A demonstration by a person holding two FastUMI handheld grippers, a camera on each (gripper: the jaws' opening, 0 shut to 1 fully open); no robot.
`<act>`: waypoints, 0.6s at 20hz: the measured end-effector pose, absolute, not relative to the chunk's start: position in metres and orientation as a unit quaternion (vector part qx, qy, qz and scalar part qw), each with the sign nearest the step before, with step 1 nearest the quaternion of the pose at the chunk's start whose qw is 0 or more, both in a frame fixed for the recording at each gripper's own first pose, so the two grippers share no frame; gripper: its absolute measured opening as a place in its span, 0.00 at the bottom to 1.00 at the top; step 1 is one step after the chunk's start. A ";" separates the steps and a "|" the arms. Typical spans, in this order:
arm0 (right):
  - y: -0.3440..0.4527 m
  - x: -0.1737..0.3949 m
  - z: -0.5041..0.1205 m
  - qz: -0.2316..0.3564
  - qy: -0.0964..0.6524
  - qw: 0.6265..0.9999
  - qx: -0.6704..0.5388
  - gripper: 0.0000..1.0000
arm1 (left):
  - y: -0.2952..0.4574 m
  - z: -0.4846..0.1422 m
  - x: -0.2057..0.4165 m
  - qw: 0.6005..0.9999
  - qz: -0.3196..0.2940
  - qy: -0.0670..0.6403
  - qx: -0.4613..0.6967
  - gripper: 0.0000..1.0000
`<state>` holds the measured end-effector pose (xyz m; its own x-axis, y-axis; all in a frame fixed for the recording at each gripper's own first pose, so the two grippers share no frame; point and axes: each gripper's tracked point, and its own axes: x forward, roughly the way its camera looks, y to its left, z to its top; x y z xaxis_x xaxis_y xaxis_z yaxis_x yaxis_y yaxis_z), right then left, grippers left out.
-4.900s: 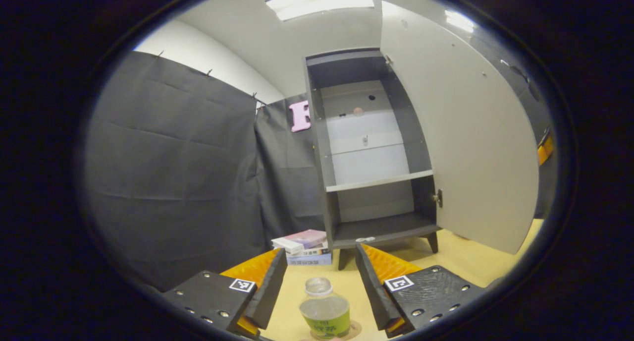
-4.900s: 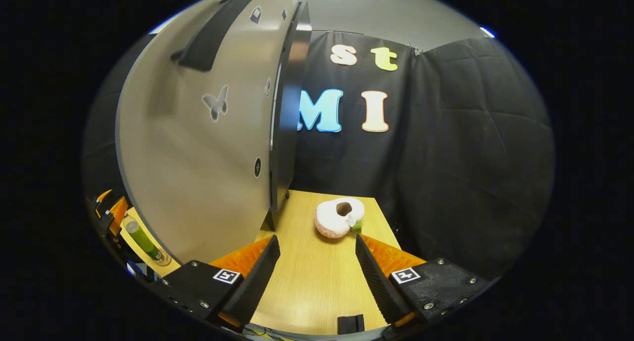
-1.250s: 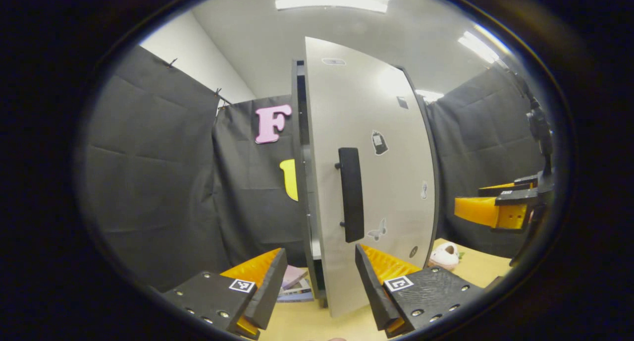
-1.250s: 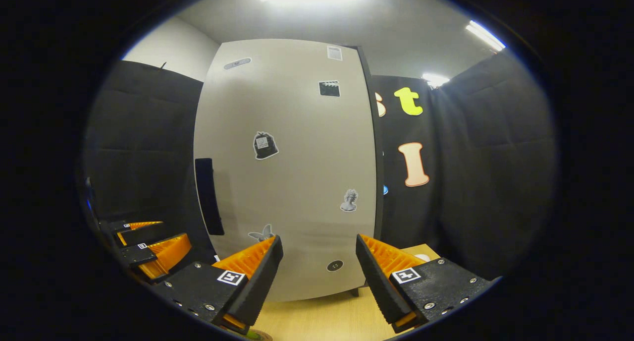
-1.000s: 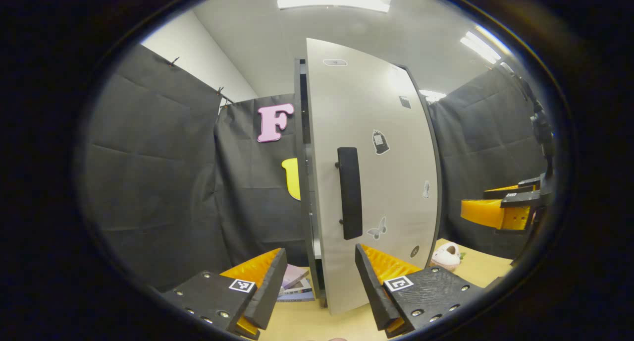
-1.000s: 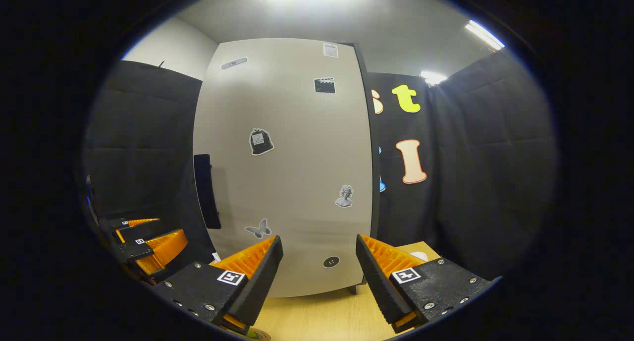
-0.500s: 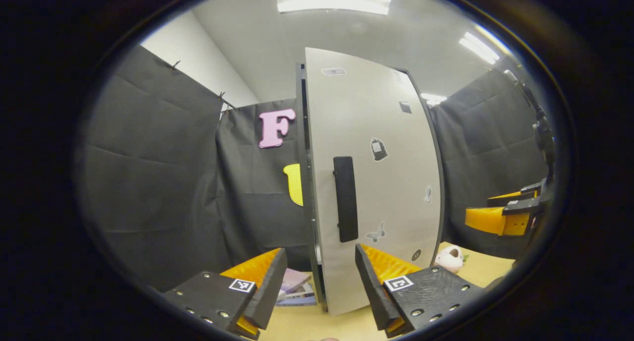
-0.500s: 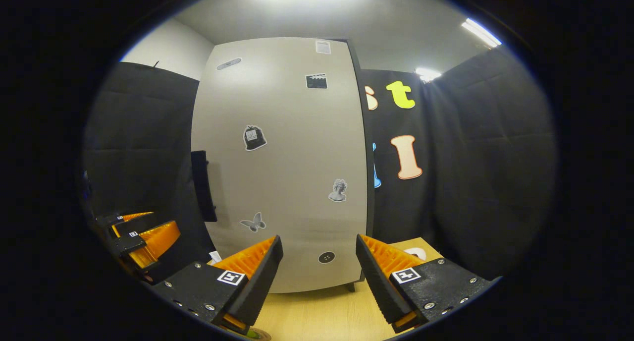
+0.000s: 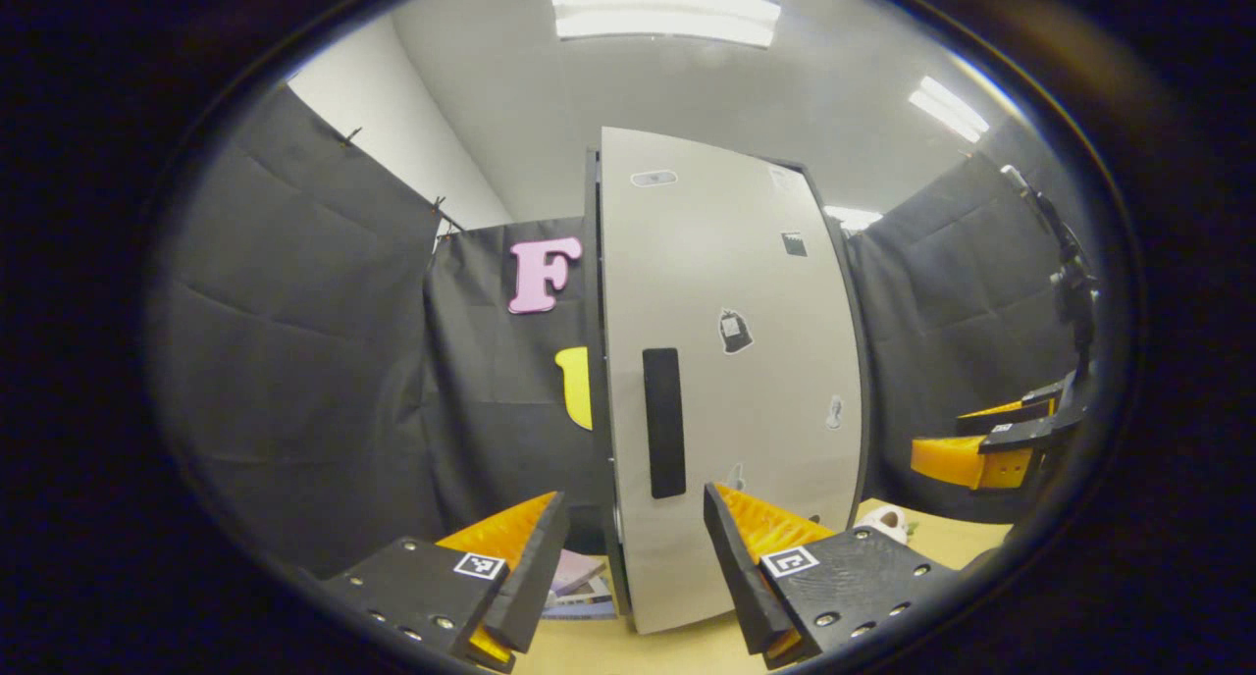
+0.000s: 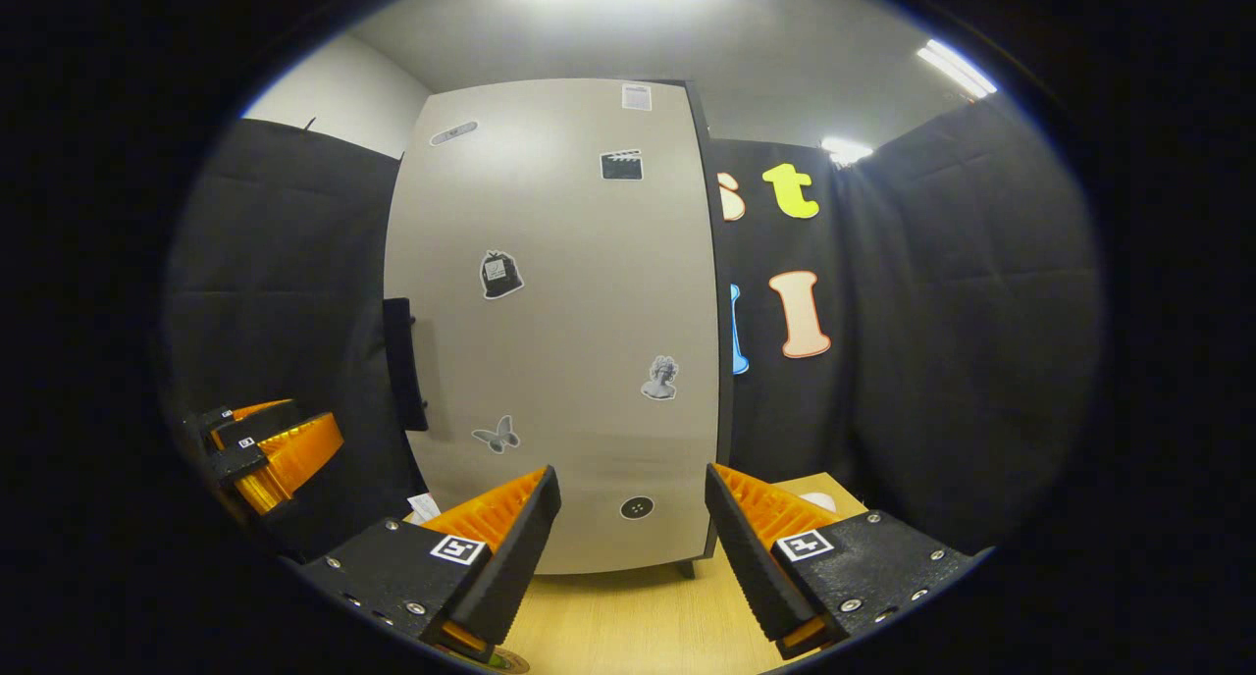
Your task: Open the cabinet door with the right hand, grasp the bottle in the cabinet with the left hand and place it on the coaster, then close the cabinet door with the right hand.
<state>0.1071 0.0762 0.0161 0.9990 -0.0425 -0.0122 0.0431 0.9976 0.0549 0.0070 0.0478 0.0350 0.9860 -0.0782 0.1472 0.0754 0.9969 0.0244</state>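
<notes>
Right gripper point(image 10: 633, 518) hangs with fingers spread, empty, above the table point(image 10: 628, 621). Left gripper point(image 9: 636, 543) likewise gapes, empty. A sliver of bottle point(image 10: 505, 663) on its coaster shows at the right gripper view's bottom edge. Beyond stands the cabinet, door point(image 10: 559, 322) shut, handle point(image 9: 664, 423) untouched. Sticker writing is illegible.

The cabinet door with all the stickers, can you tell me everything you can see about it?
The cabinet door is a tall, smooth, pale grey panel with a dark edge down its right side. It looks shut, or almost shut, flat against the dark cabinet. A long black handle stands upright near its left edge. Small stickers dot the front: a butterfly, a statue head, a clapperboard and a few others. It stands above the light wooden table. Neither gripper touches it.
</notes>
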 end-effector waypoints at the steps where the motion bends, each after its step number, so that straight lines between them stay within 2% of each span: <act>1: 0.075 0.107 0.017 -0.022 0.005 0.999 0.027 0.92 | 0.048 0.035 0.008 0.997 -0.038 -0.072 0.007 0.75; 2: 0.073 0.106 0.017 -0.023 0.004 0.999 0.026 0.92 | 0.048 0.035 0.009 0.997 -0.037 -0.071 0.007 0.75; 4: 0.069 0.106 0.019 -0.026 0.002 0.999 0.026 0.92 | 0.047 0.035 0.011 0.997 -0.037 -0.069 0.011 0.82; 5: 0.068 0.107 0.020 -0.028 0.001 0.999 0.028 0.92 | 0.045 0.034 0.012 0.997 -0.037 -0.067 0.015 0.78; 6: 0.067 0.107 0.020 -0.030 0.000 0.999 0.029 0.92 | 0.043 0.033 0.012 0.997 -0.038 -0.063 0.017 0.82; 9: 0.064 0.105 0.025 -0.041 -0.011 0.999 0.022 0.92 | 0.039 0.031 0.014 0.997 -0.042 -0.058 0.007 0.83; 12: 0.067 0.105 0.027 -0.046 -0.023 0.999 0.009 0.92 | 0.035 0.029 0.018 0.998 -0.043 -0.051 0.005 0.77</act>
<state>0.1052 0.0668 0.0275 0.9948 -0.0914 0.0453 0.0906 0.9957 0.0199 0.0176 0.0346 0.0289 0.9911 -0.0867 0.1006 0.0858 0.9962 0.0140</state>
